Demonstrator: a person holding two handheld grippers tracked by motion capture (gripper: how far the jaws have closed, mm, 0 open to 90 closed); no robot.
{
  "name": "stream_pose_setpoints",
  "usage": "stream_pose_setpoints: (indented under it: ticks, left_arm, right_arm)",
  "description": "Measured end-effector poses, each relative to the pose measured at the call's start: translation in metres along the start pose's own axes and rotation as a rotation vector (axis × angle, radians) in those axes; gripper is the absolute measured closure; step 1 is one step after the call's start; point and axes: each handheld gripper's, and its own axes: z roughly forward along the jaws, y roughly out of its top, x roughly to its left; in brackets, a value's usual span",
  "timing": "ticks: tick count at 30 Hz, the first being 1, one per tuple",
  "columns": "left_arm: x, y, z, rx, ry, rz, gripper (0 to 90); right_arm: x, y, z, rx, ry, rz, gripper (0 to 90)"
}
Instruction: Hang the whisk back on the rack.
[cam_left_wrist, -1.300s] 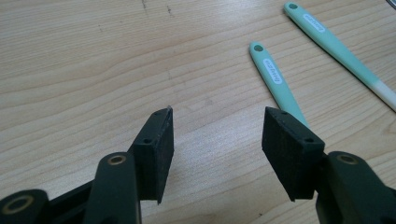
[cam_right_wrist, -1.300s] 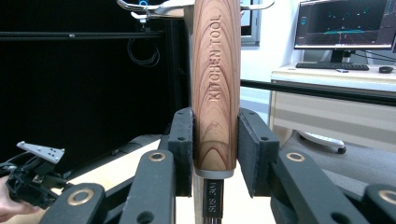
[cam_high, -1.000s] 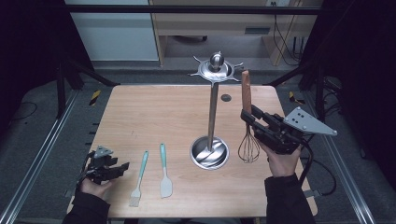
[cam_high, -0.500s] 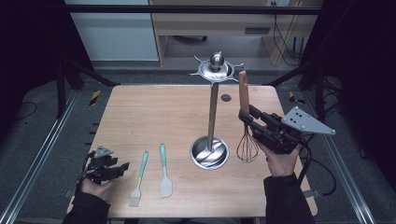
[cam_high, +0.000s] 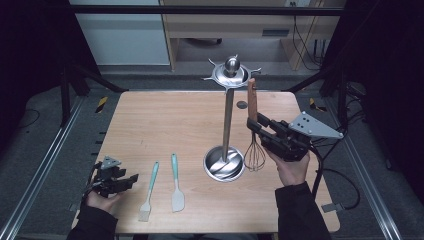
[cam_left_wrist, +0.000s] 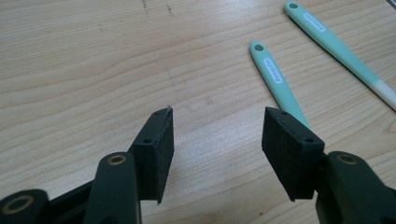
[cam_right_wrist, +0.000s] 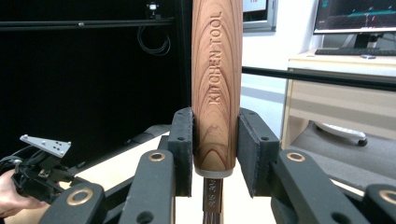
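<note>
The whisk (cam_high: 254, 135) stands upright, wires down, just beside the steel rack (cam_high: 226, 155), likely so its wooden handle can be raised to a hook at the top; the right tongs (cam_high: 256, 125) are clamped on that handle's lower end. The left tongs (cam_high: 131, 178) rest apart and empty on the desk (cam_high: 165, 120), the brush (cam_high: 148, 192) and spatula (cam_high: 175, 184) just ahead

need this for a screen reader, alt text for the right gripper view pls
The right gripper clamps a whisk upright by its wooden handle, stamped KITCHEN TOOL. The left gripper shows at lower left.
</note>
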Motion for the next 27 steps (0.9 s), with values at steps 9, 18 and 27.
stream_pose_setpoints:
  ticks: [9,18,27]
  left_arm:
    - [0.0,0.0,0.0,-0.001,-0.001,0.0,43.3]
    - [0.0,0.0,0.0,-0.001,-0.002,0.004,43.1]
    - [0.0,0.0,0.0,0.001,-0.003,0.006,43.1]
  right_arm:
    - [-0.003,-0.004,0.006,0.004,0.015,0.015,68.4]
    - [-0.004,-0.008,0.01,0.014,0.016,0.03,67.3]
    - [-0.006,-0.012,0.01,0.034,0.002,0.03,63.2]
